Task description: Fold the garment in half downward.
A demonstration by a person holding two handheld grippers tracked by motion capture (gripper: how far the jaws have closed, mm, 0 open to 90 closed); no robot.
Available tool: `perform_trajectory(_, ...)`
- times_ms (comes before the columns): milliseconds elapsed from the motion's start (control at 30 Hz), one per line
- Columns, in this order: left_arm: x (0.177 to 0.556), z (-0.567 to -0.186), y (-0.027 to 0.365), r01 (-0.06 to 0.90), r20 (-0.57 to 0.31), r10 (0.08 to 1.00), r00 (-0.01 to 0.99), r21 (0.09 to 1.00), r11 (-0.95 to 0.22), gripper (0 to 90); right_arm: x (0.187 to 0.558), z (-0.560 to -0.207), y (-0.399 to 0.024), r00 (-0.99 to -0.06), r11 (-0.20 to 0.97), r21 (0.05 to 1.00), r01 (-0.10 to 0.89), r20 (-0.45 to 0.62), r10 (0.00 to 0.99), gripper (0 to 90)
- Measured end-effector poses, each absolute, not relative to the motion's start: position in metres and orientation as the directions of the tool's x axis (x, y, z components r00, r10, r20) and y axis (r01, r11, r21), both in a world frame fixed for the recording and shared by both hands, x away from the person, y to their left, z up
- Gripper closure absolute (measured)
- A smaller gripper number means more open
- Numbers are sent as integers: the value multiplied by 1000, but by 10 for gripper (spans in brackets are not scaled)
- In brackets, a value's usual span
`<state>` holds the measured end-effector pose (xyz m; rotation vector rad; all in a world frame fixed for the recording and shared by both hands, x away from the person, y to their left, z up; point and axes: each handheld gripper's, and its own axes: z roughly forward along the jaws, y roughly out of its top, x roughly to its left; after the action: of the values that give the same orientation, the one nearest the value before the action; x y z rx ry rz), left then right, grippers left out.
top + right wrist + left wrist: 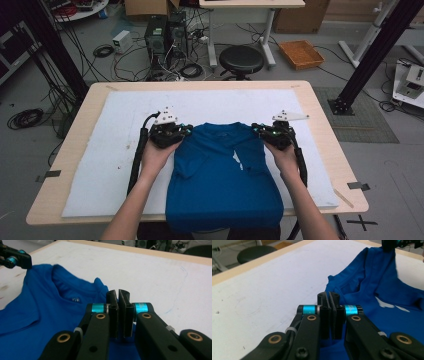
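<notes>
A blue T-shirt [225,175] lies on the white mat [110,150], its collar toward the far side and its hem hanging over the near table edge. My left gripper [187,131] is shut on the shirt's left shoulder corner and my right gripper [258,129] is shut on the right shoulder corner. In the left gripper view the jaws [328,296] stand together with blue cloth [387,290] under them, and the other gripper [397,243] lifts the far corner. In the right gripper view the jaws [118,293] are likewise together over the cloth [37,310], with the other gripper [15,258] holding a raised corner.
The wooden table [320,125] shows a bare rim around the mat. Beyond the far edge stand a black stool [241,59], an orange tray [301,54] on the floor, computer cases [165,32] and loose cables. Black frame posts rise at both sides.
</notes>
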<state>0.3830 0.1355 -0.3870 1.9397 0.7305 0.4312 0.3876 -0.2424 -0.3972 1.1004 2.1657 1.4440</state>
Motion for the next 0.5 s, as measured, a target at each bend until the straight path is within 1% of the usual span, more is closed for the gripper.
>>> perform_trajectory(33,369,-385,136,272,23,643,766,894,-357,877,380,-396,-244,-663,202,887,415,144,734,871)
perform_trajectory(67,369,-385,136,272,23,643,766,894,-357,877,375,-396,-245,-673,210,892,401,131,728,871)
perform_trajectory(100,359,-386,138,259,38,633,773,893,-369,877,375,-396,-245,-673,210,892,401,131,728,871)
perform_trajectory(167,343,-387,140,243,58,624,779,890,-386,877,359,-395,-249,-688,210,899,384,127,714,871)
perform_trajectory(200,335,-388,141,231,66,617,784,892,-389,877,344,-395,-250,-705,212,907,363,118,700,871)
perform_trajectory(233,322,-391,143,213,77,608,790,896,-390,877,336,-396,-251,-714,219,911,351,109,692,871)
perform_trajectory(267,322,-391,143,213,77,608,790,896,-390,877,336,-396,-251,-714,219,911,351,109,692,871)
perform_trajectory(300,313,-392,144,199,87,598,797,896,-396,877,330,-396,-251,-720,228,912,341,98,687,871)
perform_trajectory(333,300,-396,144,187,98,581,808,893,-410,877,314,-399,-252,-730,240,912,332,87,678,871)
perform_trajectory(367,300,-396,144,187,98,581,808,893,-410,877,314,-399,-252,-730,240,912,332,87,678,871)
perform_trajectory(400,293,-397,144,179,104,572,813,891,-416,877,300,-403,-253,-734,272,906,325,60,676,870)
perform_trajectory(467,279,-401,143,159,127,556,822,886,-437,877,293,-406,-254,-739,280,905,320,54,672,870)
perform_trajectory(500,272,-403,142,142,148,545,825,879,-454,877,281,-410,-257,-745,297,904,308,35,666,870)
